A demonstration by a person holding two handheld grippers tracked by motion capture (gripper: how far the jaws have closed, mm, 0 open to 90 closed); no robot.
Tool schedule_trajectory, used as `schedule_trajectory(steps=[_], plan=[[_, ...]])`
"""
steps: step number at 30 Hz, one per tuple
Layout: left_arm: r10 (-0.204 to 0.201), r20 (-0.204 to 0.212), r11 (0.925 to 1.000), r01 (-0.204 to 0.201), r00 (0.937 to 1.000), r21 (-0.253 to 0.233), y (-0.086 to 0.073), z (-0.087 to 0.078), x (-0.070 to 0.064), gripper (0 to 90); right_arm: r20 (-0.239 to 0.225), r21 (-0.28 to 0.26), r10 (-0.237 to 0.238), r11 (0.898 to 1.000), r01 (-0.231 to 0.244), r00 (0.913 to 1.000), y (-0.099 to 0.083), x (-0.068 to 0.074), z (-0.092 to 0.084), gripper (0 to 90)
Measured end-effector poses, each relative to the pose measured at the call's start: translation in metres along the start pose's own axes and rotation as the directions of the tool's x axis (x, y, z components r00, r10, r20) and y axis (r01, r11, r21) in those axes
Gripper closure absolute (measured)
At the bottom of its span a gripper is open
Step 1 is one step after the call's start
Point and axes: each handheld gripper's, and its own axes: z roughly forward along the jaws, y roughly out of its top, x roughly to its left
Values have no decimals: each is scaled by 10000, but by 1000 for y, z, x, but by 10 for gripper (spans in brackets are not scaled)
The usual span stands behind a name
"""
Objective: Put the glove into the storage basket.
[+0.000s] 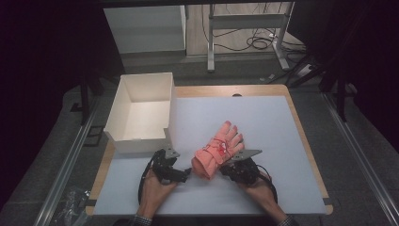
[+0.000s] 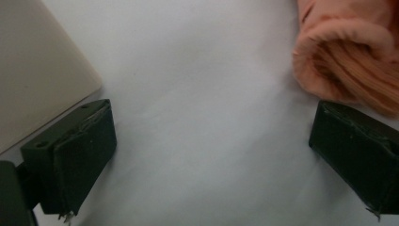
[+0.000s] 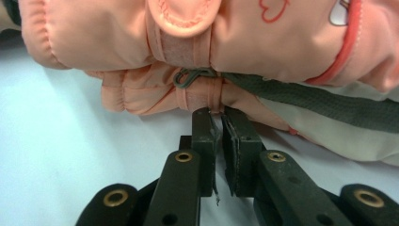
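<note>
A: The right tool (image 3: 217, 117) has its jaws pressed nearly together, pinching a thin fold at the glove's (image 1: 218, 149) edge, low in the middle of the high view. Why so fine a bite?

B: Likely to drag or lift the padded thing by its seam.

A: And the left tool (image 2: 211, 141)?

B: Spread wide over the bare surface (image 1: 263, 122), the glove's cuff (image 2: 348, 61) at upper right. I'd judge it waits there to catch the cuff. The white box (image 1: 141, 110) stands open at upper left.

the glove (image 1: 218, 149) lies on the counter (image 1: 263, 122), right of the box (image 1: 141, 113); the left gripper (image 1: 184, 175) sits before the box, the right gripper (image 1: 225, 165) against the glove's right side.
</note>
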Motion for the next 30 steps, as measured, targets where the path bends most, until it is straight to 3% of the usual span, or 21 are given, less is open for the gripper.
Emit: schedule_trajectory(steps=[4,8,15,18,21,23,24,28,29,30], plan=[[8,-22,10000,-8,10000,7,0,-1,-1,31,124,74,-89,9999,88,9999,1,2,-1,822],[-9,-24,10000,9,10000,20,0,-1,-1,29,359,-45,-221,9997,223,9991,-2,1,-12,817],[-138,20,9999,139,9999,-63,-1,0,-1,26,1193,-430,372,9986,-322,9922,-12,-24,-39,687],[-132,35,9999,132,9999,-52,-1,0,-1,23,1888,-551,687,9967,-593,9796,-19,-42,-51,577],[-154,65,9999,154,9999,-45,-1,0,0,23,2188,-570,855,9956,-747,9720,-22,-50,-57,528],[-170,91,9998,170,9998,-36,-1,0,0,18,2595,-565,1049,9940,-933,9600,-27,-62,-63,438],[-169,105,9999,169,9998,-35,-1,0,0,18,2595,-565,1049,9940,-933,9600,-27,-62,-63,438],[-166,208,9999,166,9996,-32,0,0,1,11,3124,-606,1174,9928,-1036,9427,-33,-76,-69,353],[-162,233,9999,162,9996,-32,0,0,1,9,3446,-475,1026,9946,-918,9331,-35,-80,-69,315],[-133,269,9999,135,9995,-41,0,0,2,9,3446,-475,1026,9946,-918,9331,-35,-80,-69,315]])
